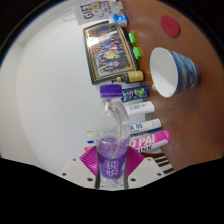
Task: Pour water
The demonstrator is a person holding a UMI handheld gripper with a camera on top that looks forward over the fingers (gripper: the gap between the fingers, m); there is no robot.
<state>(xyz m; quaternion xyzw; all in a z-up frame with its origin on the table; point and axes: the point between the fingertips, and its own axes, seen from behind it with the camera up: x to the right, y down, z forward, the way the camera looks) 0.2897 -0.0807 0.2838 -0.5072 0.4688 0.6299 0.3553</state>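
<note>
Gripper (110, 178): its two fingers reach forward from the near side, one at each flank of the bottle's lower body.
Jaws: pinching the bottle; both purple pads (93, 160) lie against its sides with no gap that I can see.
Bottle (109, 128): clear plastic, purple cap (109, 91), purple label low on the body between the pads; it stands upright between the jaws, its neck and cap rising beyond the fingertips.
Water: the bottle is see-through, but its fill level cannot be told.
Cup (174, 70): paper, blue and white pattern, open mouth turned toward the jaws; it sits well beyond the fingers and off to the right, apart from the bottle, and appears tilted or on its side.
Table (45, 90): white round top, under the bottle and stretching away to the left of the jaws.
Book (108, 54): dark cover with a light border, flat on the table straight ahead, past the bottle cap.
Small items (137, 92): a loose row of tubes and packets between book and cup, running back toward the right finger; too small to name each.
Pink box (148, 133): just right of the bottle, ahead of the right finger.
Red disc (170, 27): far beyond the cup, on a brown surface past the table edge.
</note>
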